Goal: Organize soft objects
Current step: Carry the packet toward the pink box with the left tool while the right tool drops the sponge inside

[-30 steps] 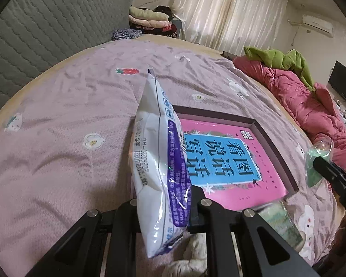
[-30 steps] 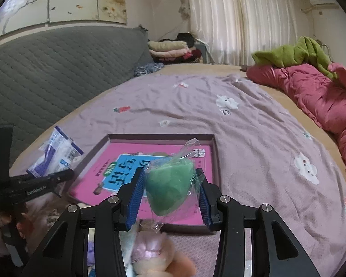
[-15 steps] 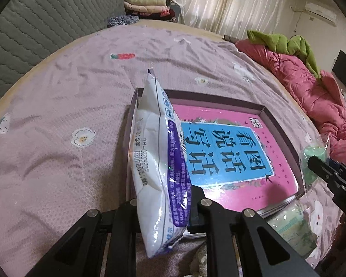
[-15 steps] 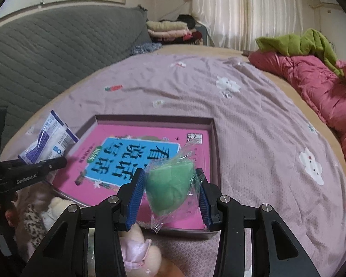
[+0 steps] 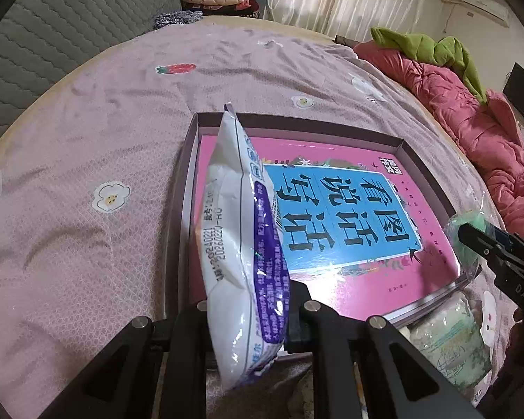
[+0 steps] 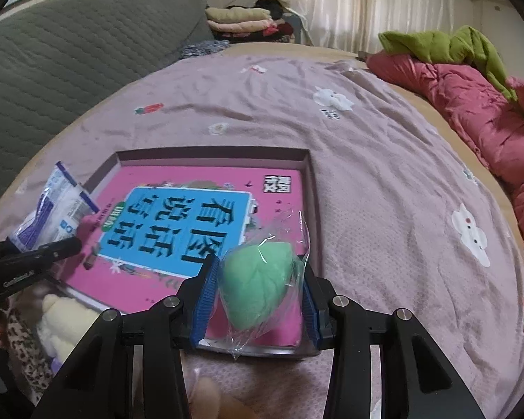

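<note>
left gripper [image 5: 248,314]: pinching white packet [image 5: 241,230] | right gripper [image 6: 258,289]: pinching wrapped green sponge [image 6: 258,282] | both over near edge of box [image 6: 311,188] with pink book [image 6: 209,216]

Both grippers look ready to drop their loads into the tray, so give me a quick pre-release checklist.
1. Left gripper clamped on white pouch: ok.
2. Right gripper clamped on green sponge: ok.
3. Pouch over tray: ok.
4. Sponge over tray: ok.
5. Free room in tray: not ok, pink book fills it.
6. Grippers apart from each other: ok.
</note>
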`<state>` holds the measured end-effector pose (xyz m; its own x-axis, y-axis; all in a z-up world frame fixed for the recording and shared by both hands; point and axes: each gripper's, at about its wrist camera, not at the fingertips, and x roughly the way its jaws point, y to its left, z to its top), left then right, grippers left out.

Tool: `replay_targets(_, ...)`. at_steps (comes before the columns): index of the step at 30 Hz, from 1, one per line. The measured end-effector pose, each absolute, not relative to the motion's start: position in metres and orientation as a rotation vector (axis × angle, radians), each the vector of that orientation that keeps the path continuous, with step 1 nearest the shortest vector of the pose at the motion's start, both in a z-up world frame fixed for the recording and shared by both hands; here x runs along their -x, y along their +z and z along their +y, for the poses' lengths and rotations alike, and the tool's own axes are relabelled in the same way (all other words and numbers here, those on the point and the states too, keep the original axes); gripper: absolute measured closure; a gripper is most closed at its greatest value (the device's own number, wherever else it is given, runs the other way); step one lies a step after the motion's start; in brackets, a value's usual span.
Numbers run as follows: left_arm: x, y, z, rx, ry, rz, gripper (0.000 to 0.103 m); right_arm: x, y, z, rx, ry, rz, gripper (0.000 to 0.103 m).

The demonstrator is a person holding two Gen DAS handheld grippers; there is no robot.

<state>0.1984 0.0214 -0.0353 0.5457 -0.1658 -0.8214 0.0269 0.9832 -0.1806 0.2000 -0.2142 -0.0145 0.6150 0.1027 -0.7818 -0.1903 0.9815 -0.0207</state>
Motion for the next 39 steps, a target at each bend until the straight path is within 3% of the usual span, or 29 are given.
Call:
replay_targets(24, -0.209, -0.047, 0.025, 0.174, -0.119, 1.031, 0.085, -0.214, -0.039, -0.213, 0.141, 0.157, 0.977, 0.056)
replay_targets(31, -0.209, -0.046, 0.023, 0.128, -0.076, 1.025, 0.085, -0.213, -0.035, -0.216, 0.108, 0.182, 0.976, 0.043)
replay_targets(36, -0.209, -0.047, 0.024, 0.126, -0.075, 1.029, 0.084, -0.211, -0.032, -0.215, 0.113, 0.191, 0.966, 0.039)
replay_targets(39, -0.21, -0.046, 0.026, 0.155, -0.099, 1.03, 0.078, -0.209, -0.029, -0.215, 0.117, 0.192, 0.954, 0.038)
